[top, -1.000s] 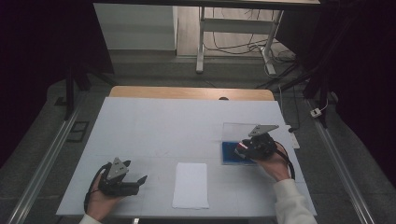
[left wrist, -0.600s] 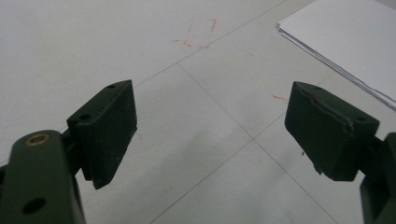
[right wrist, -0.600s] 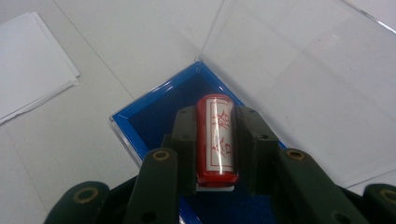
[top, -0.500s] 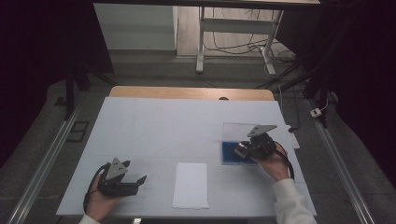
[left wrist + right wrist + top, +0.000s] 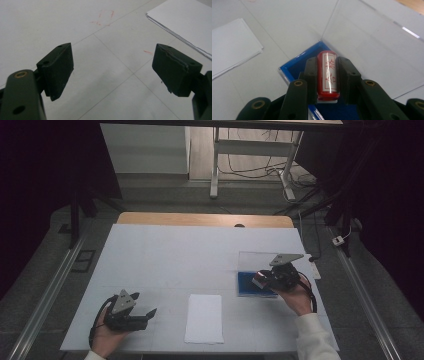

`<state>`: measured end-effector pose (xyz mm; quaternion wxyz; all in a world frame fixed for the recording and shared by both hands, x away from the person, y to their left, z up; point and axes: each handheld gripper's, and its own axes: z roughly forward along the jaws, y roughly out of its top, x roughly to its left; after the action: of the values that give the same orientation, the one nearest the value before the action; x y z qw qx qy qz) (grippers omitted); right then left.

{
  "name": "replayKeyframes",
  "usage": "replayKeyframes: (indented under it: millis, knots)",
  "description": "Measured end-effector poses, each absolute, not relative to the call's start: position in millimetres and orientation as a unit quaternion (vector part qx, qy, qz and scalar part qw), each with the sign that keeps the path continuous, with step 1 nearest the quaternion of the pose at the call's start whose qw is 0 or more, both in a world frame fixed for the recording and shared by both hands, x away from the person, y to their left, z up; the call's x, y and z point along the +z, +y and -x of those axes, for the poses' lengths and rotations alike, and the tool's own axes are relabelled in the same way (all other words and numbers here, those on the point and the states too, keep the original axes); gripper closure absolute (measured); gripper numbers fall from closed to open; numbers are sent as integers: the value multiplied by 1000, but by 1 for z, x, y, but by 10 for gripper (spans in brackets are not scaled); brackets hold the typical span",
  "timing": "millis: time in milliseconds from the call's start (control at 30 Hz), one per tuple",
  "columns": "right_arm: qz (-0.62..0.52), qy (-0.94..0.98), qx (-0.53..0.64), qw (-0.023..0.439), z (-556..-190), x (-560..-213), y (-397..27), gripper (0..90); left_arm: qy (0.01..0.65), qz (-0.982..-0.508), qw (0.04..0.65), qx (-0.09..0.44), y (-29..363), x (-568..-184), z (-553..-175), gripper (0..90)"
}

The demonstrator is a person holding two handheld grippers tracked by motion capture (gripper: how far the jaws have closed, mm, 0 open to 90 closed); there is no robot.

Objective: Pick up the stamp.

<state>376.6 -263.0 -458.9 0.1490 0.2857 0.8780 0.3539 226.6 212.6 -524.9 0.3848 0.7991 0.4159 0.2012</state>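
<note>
High view: your right gripper (image 5: 266,279) sits over the blue tray (image 5: 245,284) at the table's (image 5: 175,250) right side; your left gripper (image 5: 145,315) rests near the white paper (image 5: 204,318). Left gripper view: jaws wide apart, nothing between, paper (image 5: 185,22) beside. Right gripper view: jaws have just closed, clamped on the red stamp (image 5: 327,75) above the blue tray (image 5: 297,66), clear lid (image 5: 372,50) behind.

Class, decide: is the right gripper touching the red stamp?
Touching. In the right gripper view, the right gripper has both jaws pressed against the red stamp.
</note>
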Motion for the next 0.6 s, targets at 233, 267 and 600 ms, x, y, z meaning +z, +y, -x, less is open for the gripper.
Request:
replayKeyframes:
  millis: [233,267,600]
  knots:
    - [-278,878,357,155,-374,-450,-260,700,421,-796,383,206,215,-524,-224,175]
    - [-277,879,355,157,-373,-449,-259,700,421,-796,382,207,216,-524,-224,175]
    - [-270,879,359,161,-369,-441,-255,700,422,-797,381,205,216,-525,-223,175]
